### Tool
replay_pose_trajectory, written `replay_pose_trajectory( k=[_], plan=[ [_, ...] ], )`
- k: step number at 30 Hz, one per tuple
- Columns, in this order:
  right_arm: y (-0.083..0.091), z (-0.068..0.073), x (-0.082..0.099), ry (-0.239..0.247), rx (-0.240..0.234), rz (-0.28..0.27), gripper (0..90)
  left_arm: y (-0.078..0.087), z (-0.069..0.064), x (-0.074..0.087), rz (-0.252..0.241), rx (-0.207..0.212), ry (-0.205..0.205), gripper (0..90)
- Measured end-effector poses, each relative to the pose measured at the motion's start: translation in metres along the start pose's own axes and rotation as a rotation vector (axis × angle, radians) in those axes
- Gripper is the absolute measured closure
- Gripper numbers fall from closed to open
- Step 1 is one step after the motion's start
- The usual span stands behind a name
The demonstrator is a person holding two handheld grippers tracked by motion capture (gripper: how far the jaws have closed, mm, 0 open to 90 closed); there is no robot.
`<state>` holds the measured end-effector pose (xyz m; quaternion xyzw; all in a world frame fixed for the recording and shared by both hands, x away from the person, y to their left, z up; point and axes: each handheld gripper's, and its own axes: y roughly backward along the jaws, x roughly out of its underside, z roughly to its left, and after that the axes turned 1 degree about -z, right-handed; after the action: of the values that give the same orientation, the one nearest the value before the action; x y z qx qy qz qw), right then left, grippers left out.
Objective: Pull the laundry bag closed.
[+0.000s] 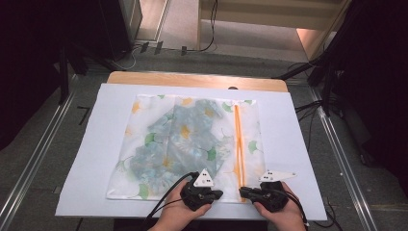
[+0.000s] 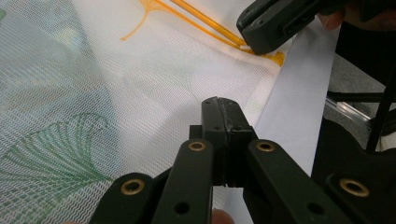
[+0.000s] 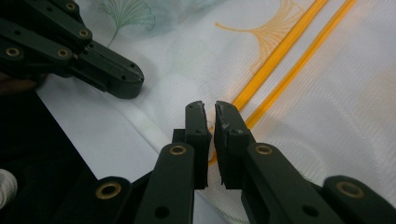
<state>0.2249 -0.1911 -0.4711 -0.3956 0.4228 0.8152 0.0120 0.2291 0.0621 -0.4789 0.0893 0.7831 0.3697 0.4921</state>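
Note:
A white mesh bag [image 1: 144,183] printed with green and orange leaves lies flat on the white sheet [image 1: 288,144]. A bluish flowered cloth [image 1: 178,139] shows inside it. An orange zipper [image 1: 237,139] runs down the bag's right side. My left gripper [image 1: 219,194] [image 2: 219,105] is shut at the bag's near edge, with nothing seen between its jaws. My right gripper [image 1: 244,192] [image 3: 210,107] has its tips at the zipper's near end [image 3: 261,70]. Only a slit shows between its jaws, and a small white zipper pull [image 2: 244,46] shows at its tip. The two grippers point toward each other.
The sheet covers a wooden table [image 1: 192,78], with bare white margin left, right and in front of the bag. Metal rails [image 1: 337,149] run along both sides on the floor. Cables [image 1: 308,106] and dark stands [image 1: 332,82] lie beyond the table.

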Motion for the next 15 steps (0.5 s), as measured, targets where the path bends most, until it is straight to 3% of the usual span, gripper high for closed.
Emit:
replay_pose_trajectory(
  k=[5,10,15],
  plan=[
    [0.004,-0.001,0.0,0.002,0.002,-0.027,88.6,0.0,0.001,0.001,-0.002,0.004,0.001,90.0],
    [0.011,-0.008,0.002,-0.029,-0.014,-0.031,90.0,0.0,0.0,0.0,0.003,0.012,0.011,89.2],
    [0.01,-0.009,0.002,-0.03,-0.02,-0.028,90.0,-0.001,-0.003,-0.002,0.006,0.012,-0.007,88.6]
  ],
)
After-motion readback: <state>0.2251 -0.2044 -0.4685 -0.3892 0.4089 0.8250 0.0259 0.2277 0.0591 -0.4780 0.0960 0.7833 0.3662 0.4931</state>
